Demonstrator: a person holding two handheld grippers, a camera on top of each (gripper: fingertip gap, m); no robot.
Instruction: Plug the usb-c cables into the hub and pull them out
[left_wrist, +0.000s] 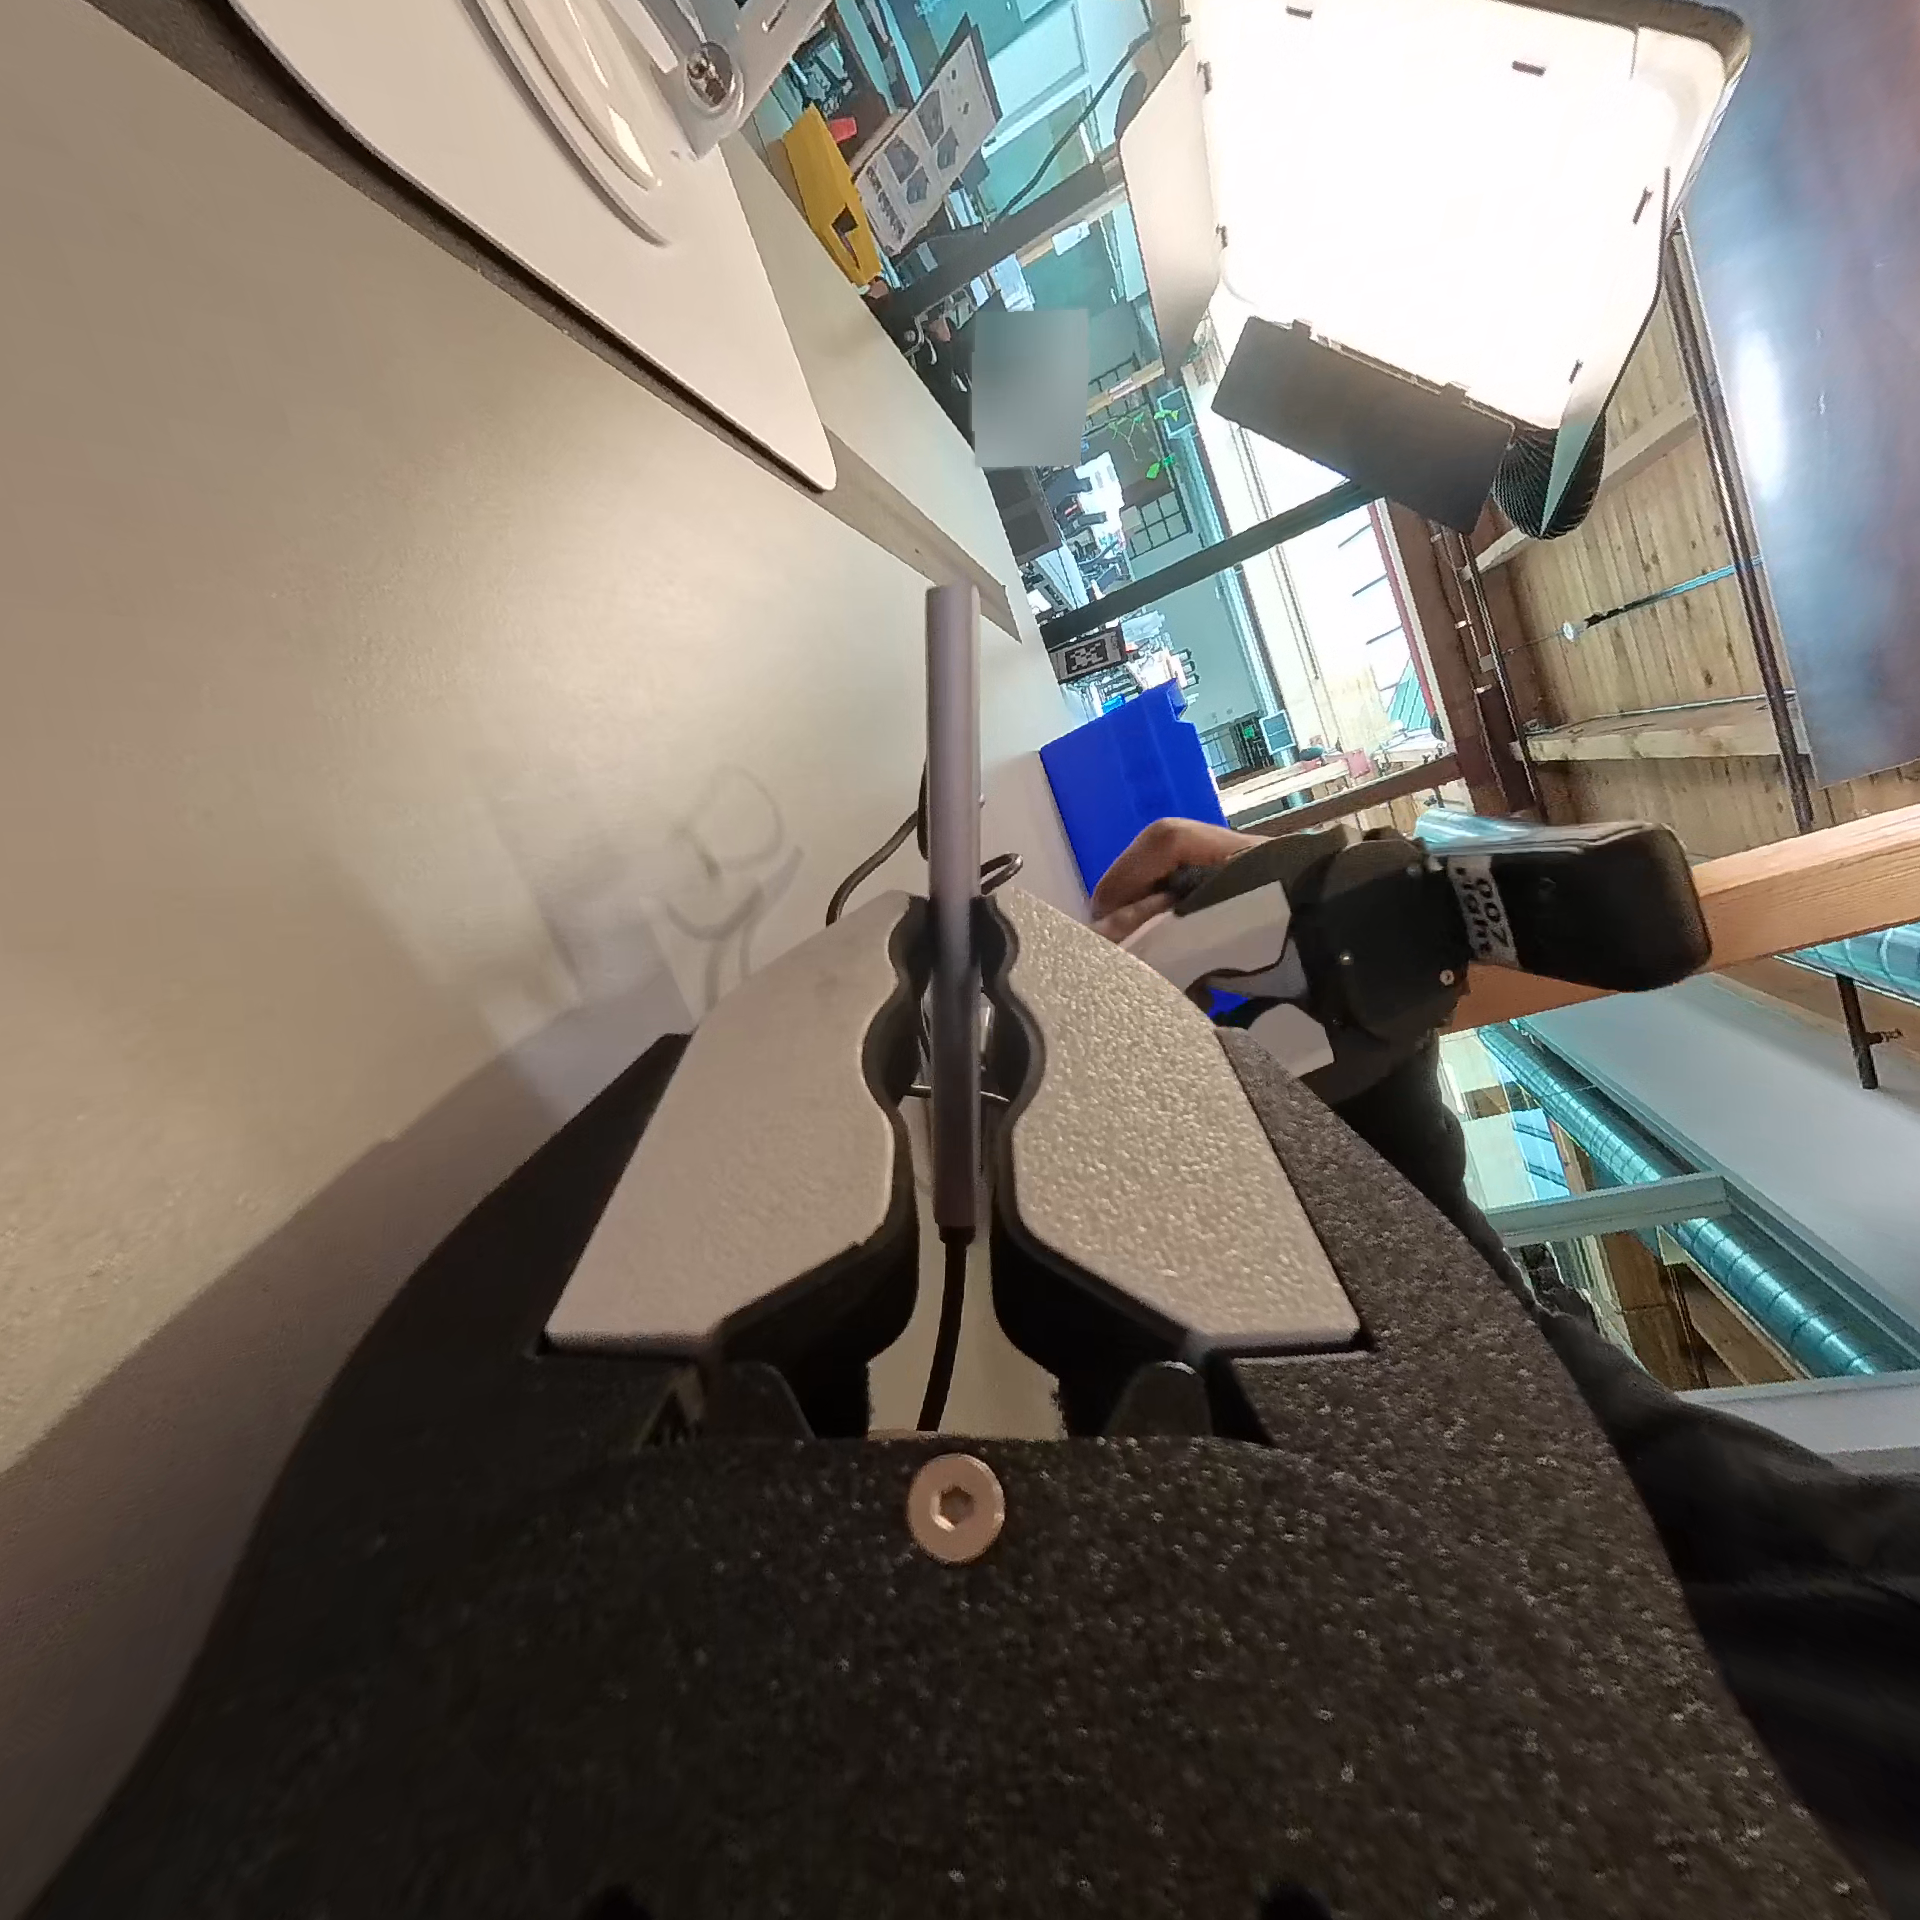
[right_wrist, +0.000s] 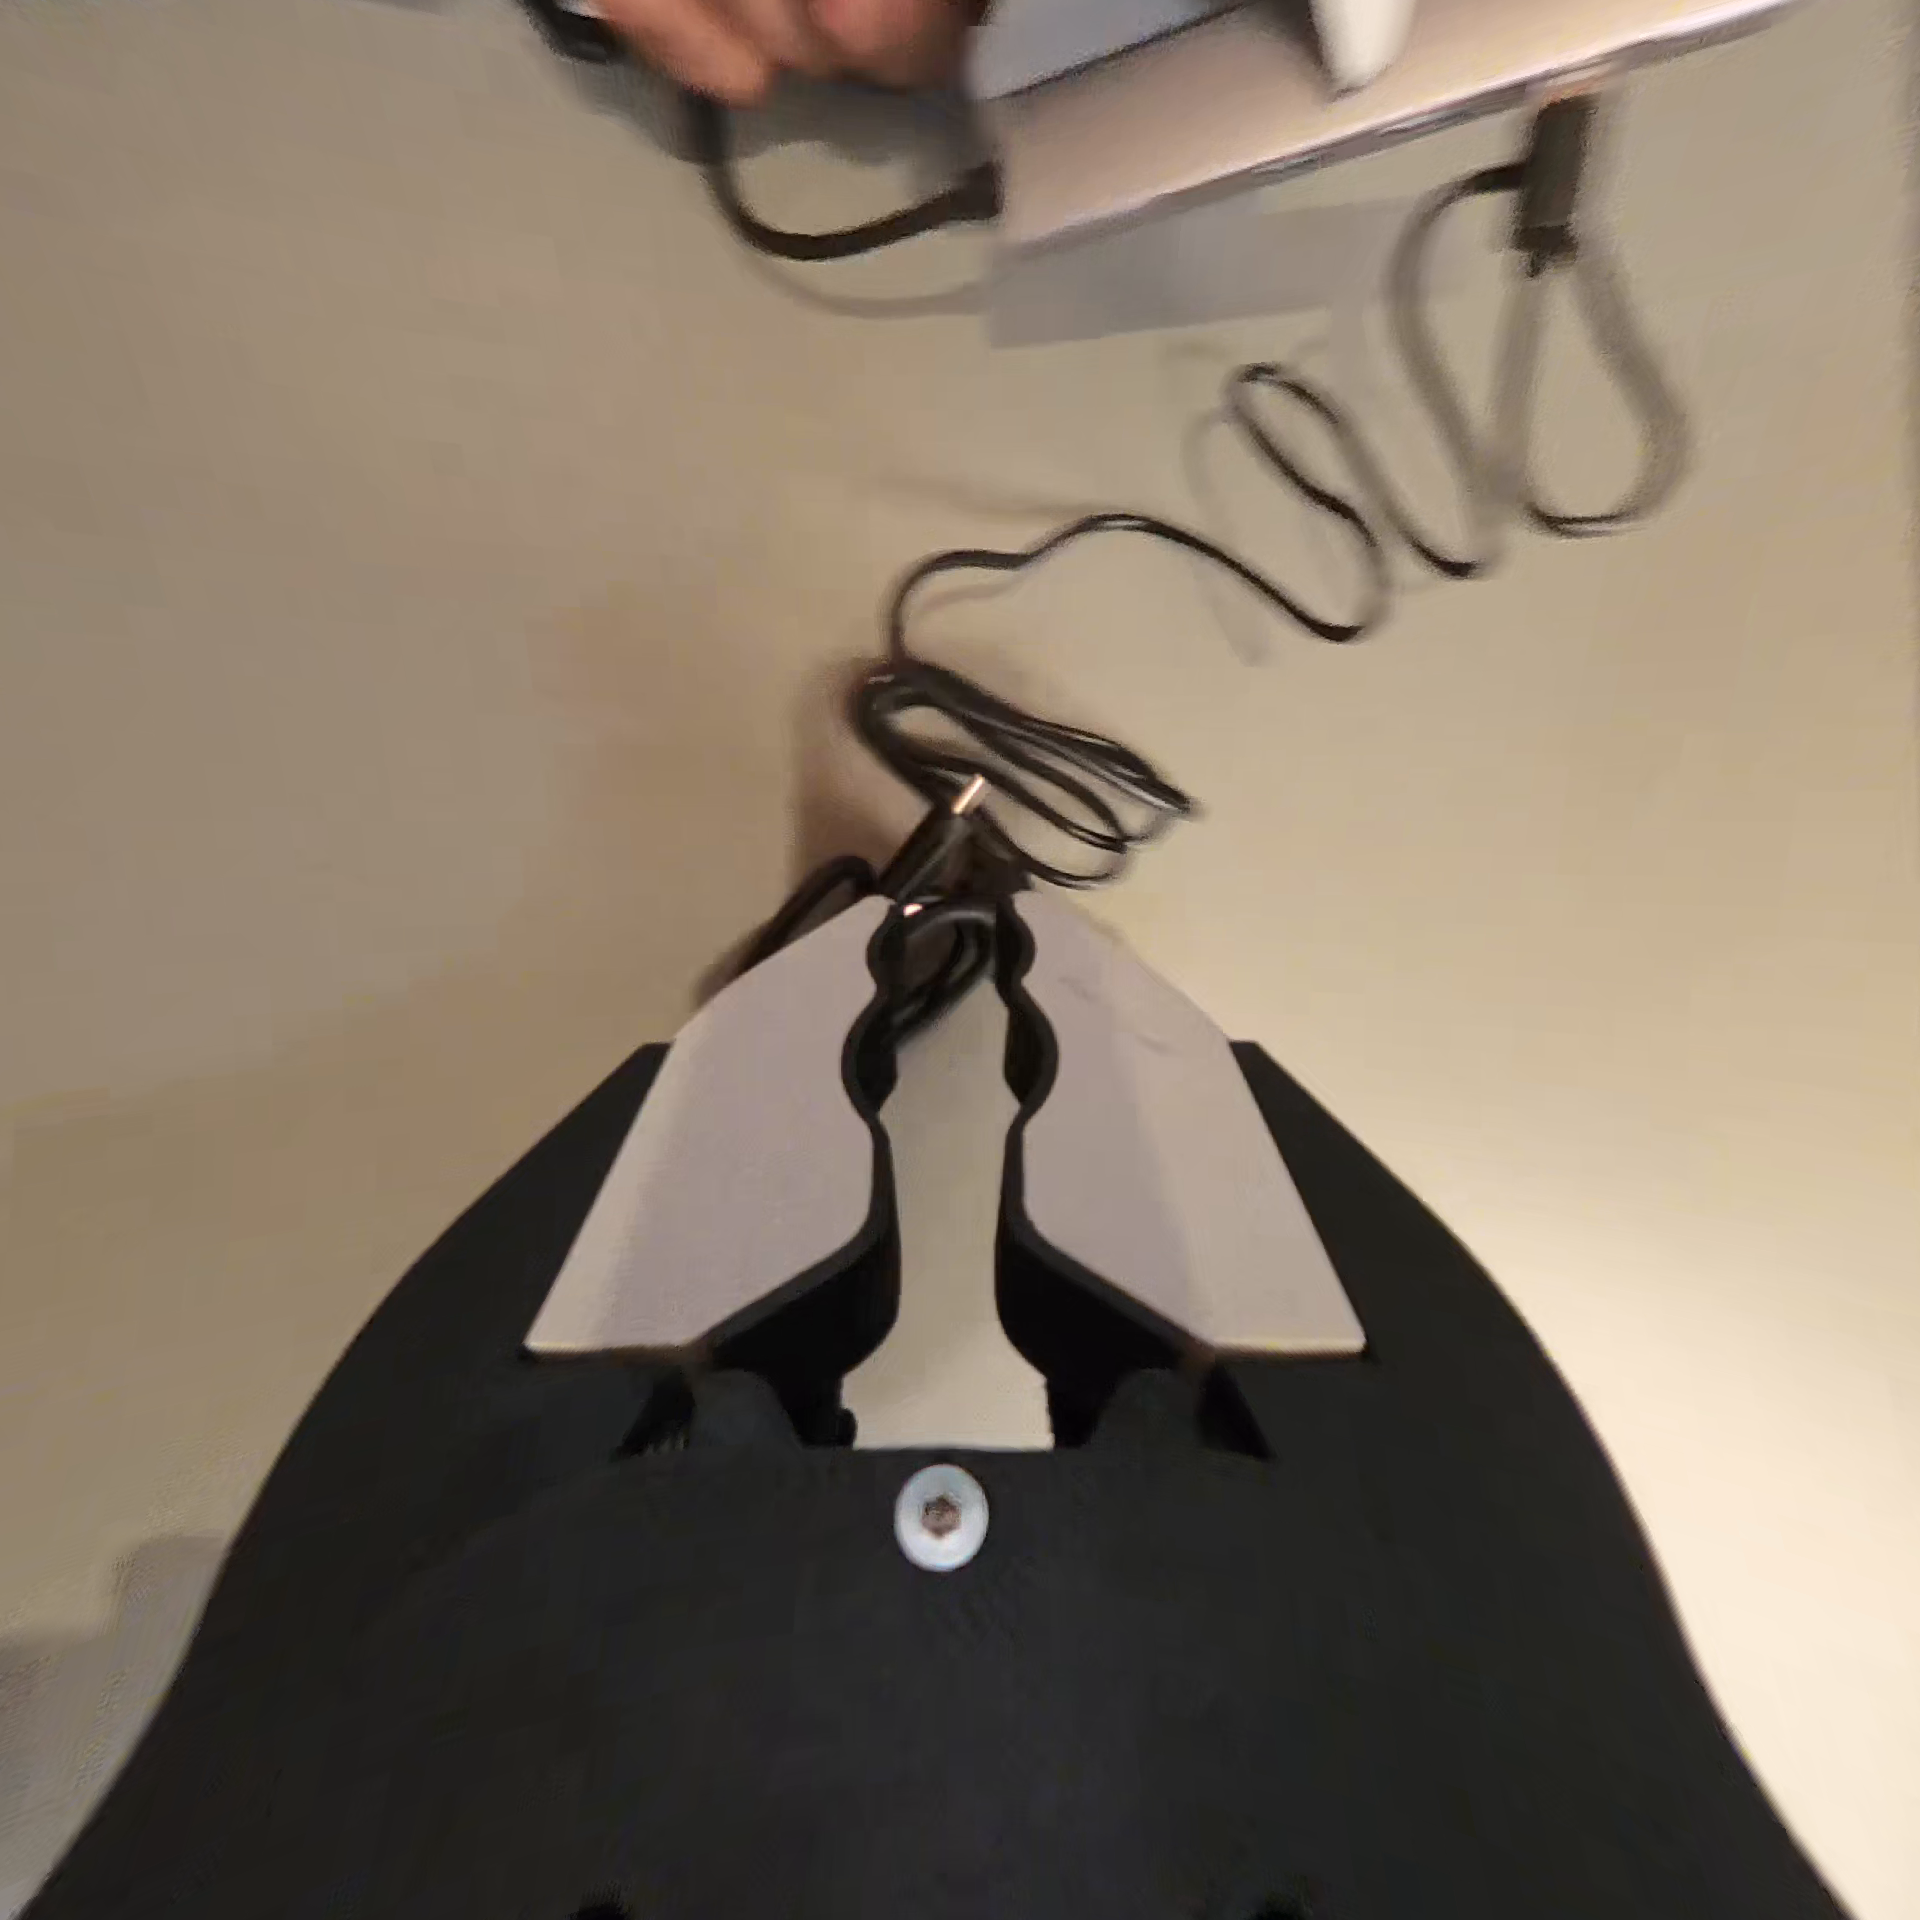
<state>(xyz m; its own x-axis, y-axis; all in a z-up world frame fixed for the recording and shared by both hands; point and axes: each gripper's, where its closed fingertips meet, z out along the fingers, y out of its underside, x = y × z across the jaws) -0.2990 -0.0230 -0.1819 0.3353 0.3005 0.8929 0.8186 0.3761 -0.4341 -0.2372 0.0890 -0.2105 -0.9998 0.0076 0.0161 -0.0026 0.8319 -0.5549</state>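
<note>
My left gripper (left_wrist: 951, 925) is shut on a thin grey hub (left_wrist: 951, 748), seen edge-on and sticking out past the fingertips. The hub's black lead (left_wrist: 940, 1340) hangs back between the fingers. In the blurred right wrist view the hub (right_wrist: 1195, 156) is a grey slab at the top, with a black plug (right_wrist: 1548, 177) at its edge. My right gripper (right_wrist: 945, 935) is low over the cream table (right_wrist: 416, 520), jaws nearly together on a bundled black usb-c cable (right_wrist: 997, 769). The cable's silver-tipped plug (right_wrist: 966, 826) pokes out just past the fingertips. The right gripper also shows in the left wrist view (left_wrist: 1382, 956), hand-held.
A white plate with a round disc (left_wrist: 623, 260) lies on the table at the far side. A blue bin (left_wrist: 1122, 800) stands behind the hub. A bright light panel (left_wrist: 1434, 156) hangs overhead. More black cable loops (right_wrist: 1351, 499) trail across the table toward the hub. Spacing between my two grippers at the tips: around 15 cm.
</note>
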